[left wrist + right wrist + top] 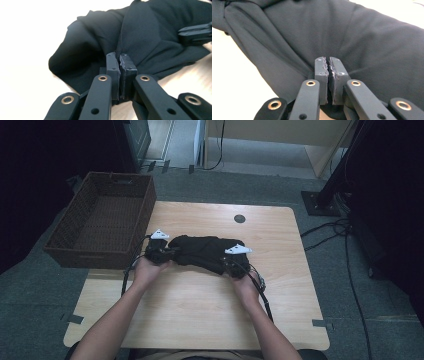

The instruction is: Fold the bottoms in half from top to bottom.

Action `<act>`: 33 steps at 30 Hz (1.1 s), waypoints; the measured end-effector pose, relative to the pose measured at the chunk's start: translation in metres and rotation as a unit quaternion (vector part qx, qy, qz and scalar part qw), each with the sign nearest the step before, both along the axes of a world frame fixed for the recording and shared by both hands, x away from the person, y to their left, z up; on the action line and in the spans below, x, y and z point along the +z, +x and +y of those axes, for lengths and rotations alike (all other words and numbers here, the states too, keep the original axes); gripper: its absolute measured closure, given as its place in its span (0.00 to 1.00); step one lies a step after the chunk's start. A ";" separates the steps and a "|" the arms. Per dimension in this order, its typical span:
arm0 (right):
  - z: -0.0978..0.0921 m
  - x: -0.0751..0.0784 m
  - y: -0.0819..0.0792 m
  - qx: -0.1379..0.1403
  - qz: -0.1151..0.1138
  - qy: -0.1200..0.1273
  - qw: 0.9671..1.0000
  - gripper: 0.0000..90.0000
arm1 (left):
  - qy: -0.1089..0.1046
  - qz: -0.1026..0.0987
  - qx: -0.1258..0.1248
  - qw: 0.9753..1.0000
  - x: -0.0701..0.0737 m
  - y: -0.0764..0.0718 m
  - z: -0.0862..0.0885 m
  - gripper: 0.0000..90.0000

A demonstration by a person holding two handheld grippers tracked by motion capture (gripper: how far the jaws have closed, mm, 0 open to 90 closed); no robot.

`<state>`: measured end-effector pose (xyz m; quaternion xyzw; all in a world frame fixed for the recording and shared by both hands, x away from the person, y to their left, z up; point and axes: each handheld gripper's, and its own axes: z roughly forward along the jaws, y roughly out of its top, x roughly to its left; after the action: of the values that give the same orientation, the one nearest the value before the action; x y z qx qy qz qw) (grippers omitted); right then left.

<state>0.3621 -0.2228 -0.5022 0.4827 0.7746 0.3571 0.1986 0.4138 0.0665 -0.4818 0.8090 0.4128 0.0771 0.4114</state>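
garment (202,251): mid tabletop (200,310)
left claw (167,254): at garment's left end
right claw (226,265): at garment's right end
basket (107,215): off tabletop's far-left edge

Both forearms reach forward over the table (200,295), left gripper (159,251) and right gripper (234,262) clamped tight, well apart.

Each hand-held gripper, the left hand-held gripper (161,251) and the right hand-held gripper (234,262), is black with a pale three-cornered plate on top and a black cable trailing behind. Up close, flat black linkage bars carry brass-ringed rivets, and the grey pads (323,72) have ragged inner edges. The forearms are bare.
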 end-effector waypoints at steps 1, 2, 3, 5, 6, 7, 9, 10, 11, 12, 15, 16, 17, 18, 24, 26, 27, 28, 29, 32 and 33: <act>-0.002 -0.001 0.000 0.000 0.001 0.003 1.000 0.95 | 0.002 0.000 0.004 1.000 -0.002 0.002 -0.001 0.97; -0.004 -0.002 0.001 -0.001 0.001 0.012 1.000 0.95 | 0.002 0.002 0.006 1.000 -0.003 0.004 -0.003 0.97; -0.004 -0.002 0.001 -0.005 0.005 0.016 1.000 0.95 | 0.006 0.002 0.005 1.000 -0.004 0.005 -0.004 0.97; -0.003 -0.002 0.001 -0.003 0.002 0.006 1.000 0.96 | 0.009 0.002 0.000 1.000 -0.006 0.006 -0.007 0.97; -0.001 -0.002 0.001 -0.002 0.000 -0.003 1.000 0.97 | 0.008 0.001 -0.002 1.000 -0.006 0.007 -0.006 0.97; -0.001 -0.002 0.001 -0.002 -0.001 -0.007 1.000 0.98 | 0.005 0.000 -0.002 1.000 -0.005 0.007 -0.005 0.97; -0.004 -0.004 0.003 -0.002 -0.004 -0.010 1.000 1.00 | 0.003 -0.007 0.004 1.000 -0.002 0.006 -0.002 0.98; -0.005 -0.004 0.004 -0.003 -0.004 -0.008 1.000 1.00 | 0.005 -0.008 0.006 1.000 -0.001 0.006 -0.001 0.98; -0.006 -0.004 0.006 -0.003 -0.003 -0.006 1.000 1.00 | 0.001 -0.006 0.008 1.000 -0.001 0.006 0.000 0.98; -0.007 -0.004 0.006 -0.003 -0.001 -0.004 1.000 1.00 | 0.007 -0.002 0.006 1.000 -0.002 0.006 0.000 0.98; -0.006 -0.004 0.006 0.000 -0.004 -0.013 1.000 1.00 | 0.009 -0.003 0.006 1.000 -0.002 0.005 -0.001 0.98; -0.007 -0.004 0.006 0.000 -0.006 -0.014 1.000 1.00 | 0.008 -0.003 0.006 1.000 -0.002 0.005 0.000 0.98; -0.008 -0.004 0.006 0.000 -0.004 -0.011 1.000 1.00 | 0.006 -0.001 0.008 1.000 -0.002 0.006 0.000 0.97; -0.009 -0.004 0.006 -0.002 -0.004 -0.009 1.000 1.00 | 0.002 0.003 0.006 1.000 -0.002 0.006 0.000 0.95; -0.009 0.001 0.010 -0.004 0.006 -0.026 1.000 1.00 | -0.019 0.006 -0.011 1.000 0.008 0.003 -0.003 0.82; -0.009 0.002 0.011 -0.003 0.007 -0.027 1.000 1.00 | -0.024 -0.001 -0.016 1.000 0.014 0.001 -0.005 0.79; -0.010 0.003 0.011 -0.003 0.008 -0.023 1.000 0.99 | -0.024 -0.002 -0.020 0.999 0.018 0.001 -0.005 0.78; -0.011 0.003 0.011 -0.004 0.009 -0.016 1.000 0.97 | -0.022 -0.005 -0.023 0.999 0.021 0.001 -0.005 0.76; -0.013 0.004 0.011 -0.006 0.012 -0.007 1.000 0.96 | -0.023 -0.007 -0.023 0.999 0.024 0.001 -0.005 0.75; -0.015 0.010 0.011 -0.006 0.009 0.007 1.000 0.94 | -0.027 -0.017 -0.031 0.999 0.036 0.002 -0.005 0.72; -0.015 0.013 0.010 -0.005 0.007 0.007 1.000 0.93 | -0.026 -0.018 -0.034 0.999 0.039 0.003 -0.006 0.72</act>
<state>0.3725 -0.2381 -0.4894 0.4900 0.7711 0.3586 0.1917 0.4164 0.0604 -0.4431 0.8102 0.3796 0.0671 0.4417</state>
